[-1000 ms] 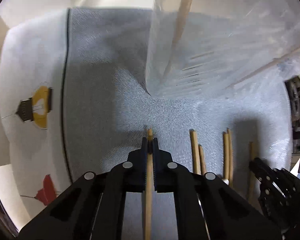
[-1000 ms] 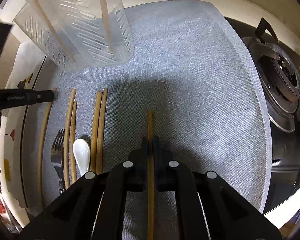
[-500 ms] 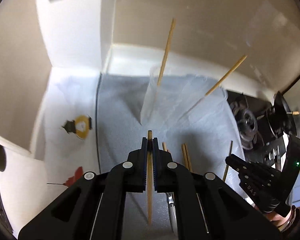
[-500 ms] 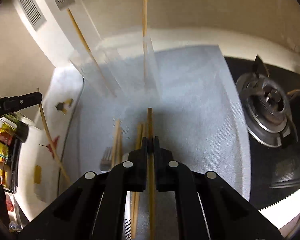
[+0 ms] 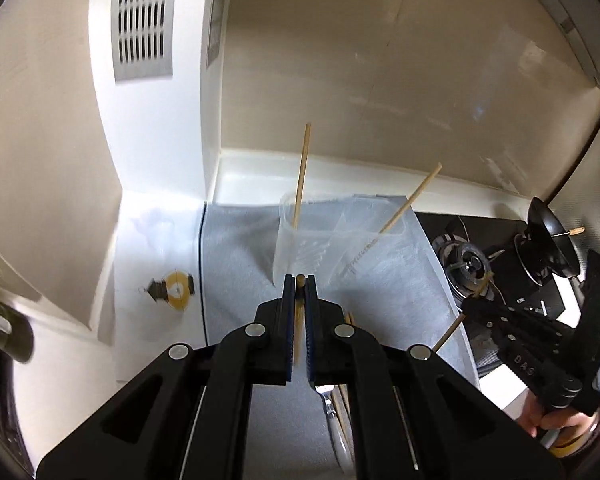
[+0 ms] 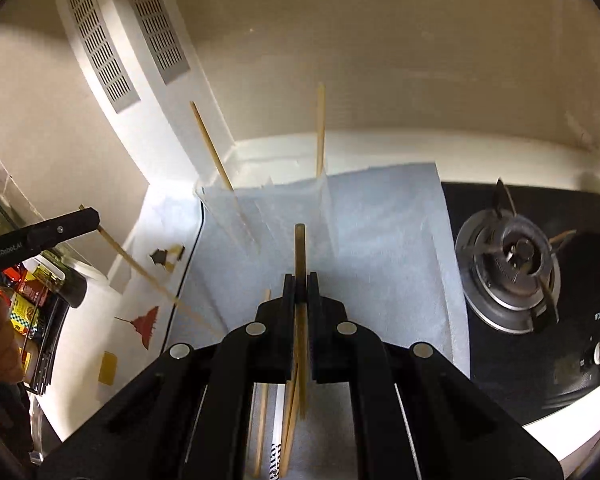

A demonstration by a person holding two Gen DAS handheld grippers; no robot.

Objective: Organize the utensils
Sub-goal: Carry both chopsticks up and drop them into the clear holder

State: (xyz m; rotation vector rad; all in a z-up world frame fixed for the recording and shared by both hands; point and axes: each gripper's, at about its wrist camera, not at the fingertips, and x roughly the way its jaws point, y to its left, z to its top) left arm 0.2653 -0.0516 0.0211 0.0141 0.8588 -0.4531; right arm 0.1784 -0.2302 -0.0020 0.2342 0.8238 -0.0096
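My left gripper (image 5: 299, 280) is shut on a wooden chopstick (image 5: 299, 326) and hangs high over the grey mat (image 5: 240, 264). My right gripper (image 6: 300, 278) is shut on another chopstick (image 6: 300, 244), whose tip sticks out past the jaws. Beyond both stands a clear plastic utensil holder (image 5: 332, 236) (image 6: 268, 208) with two chopsticks (image 5: 302, 176) (image 5: 410, 204) leaning in it. Each view shows the other gripper off to the side: the right one (image 5: 466, 306), the left one (image 6: 94, 216), each with its stick hanging down.
Loose chopsticks (image 6: 262, 420) and a fork (image 5: 332, 400) lie on the mat below the grippers. A gas stove burner (image 6: 512, 264) sits to the right of the mat. A white cloth with printed figures (image 6: 140, 324) lies to the left, and a wall rises behind.
Both grippers have lifted off the mat with their chopsticks and tipped upward. The holder, close and large a second ago, now stands farther off and lower in both views.
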